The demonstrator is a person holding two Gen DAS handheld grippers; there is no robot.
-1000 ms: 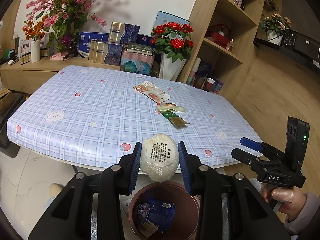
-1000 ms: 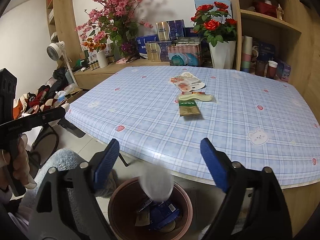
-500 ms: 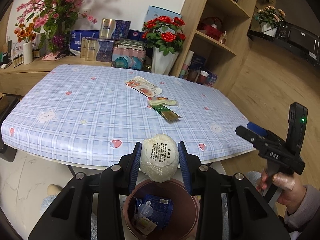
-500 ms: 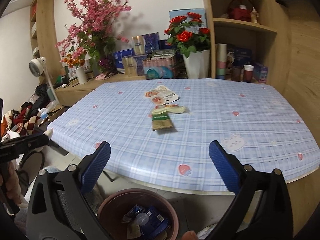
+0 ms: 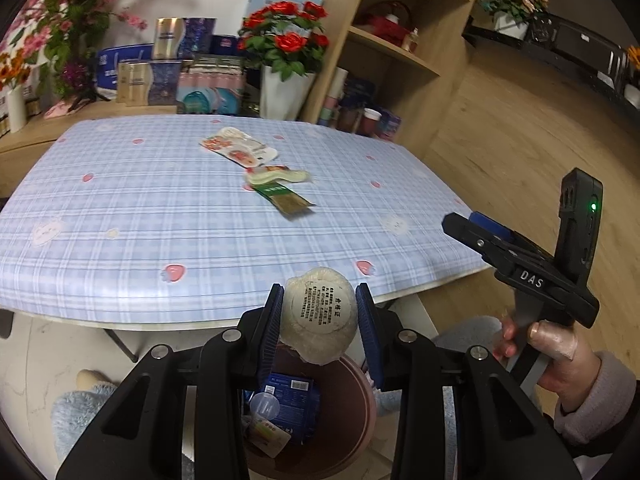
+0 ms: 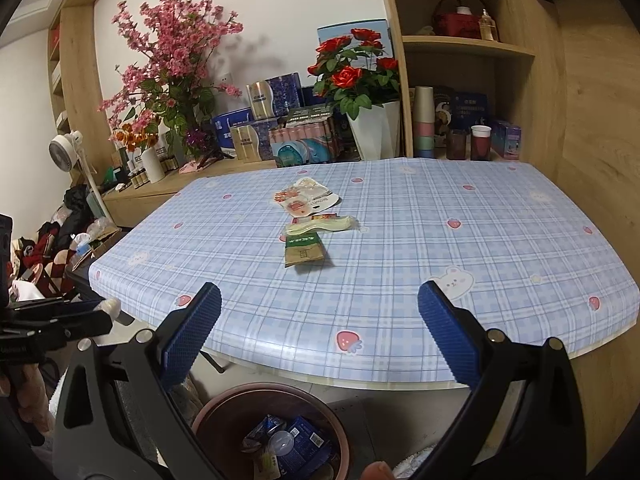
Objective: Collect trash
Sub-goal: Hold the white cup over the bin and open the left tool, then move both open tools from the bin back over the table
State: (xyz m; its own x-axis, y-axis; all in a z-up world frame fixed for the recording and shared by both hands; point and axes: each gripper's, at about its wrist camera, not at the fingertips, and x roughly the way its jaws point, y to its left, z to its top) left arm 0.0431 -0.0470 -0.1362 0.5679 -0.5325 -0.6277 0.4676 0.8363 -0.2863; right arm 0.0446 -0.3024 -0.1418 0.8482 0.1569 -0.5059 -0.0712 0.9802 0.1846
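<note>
Trash in hand: a white wrapped ball (image 5: 320,322) with a round printed label, clamped between the blue pads of the left gripper (image 5: 320,326); it hangs just off the table's near edge, above the bin, so letting go should drop it straight in.
Bin: a brown round bin (image 5: 360,412) on the floor below the near edge, already holding a blue packet (image 5: 290,400) and a small clear cup; it stands where either hand can reach it from the table.
Table: blue plaid cloth with strawberry prints (image 6: 400,280), otherwise bare along its near edge.
Trash left on the table: toward the far middle, a white pouch with red print (image 6: 306,200), a pale flat wrapper (image 6: 322,225) just nearer, and a green-and-brown sachet (image 6: 303,251) nearest; they lie close together, overlapping or touching.
Right gripper (image 6: 320,336): fingers spread wide with nothing between them, aimed over the near edge toward that cluster, likely ready for the sachet.
</note>
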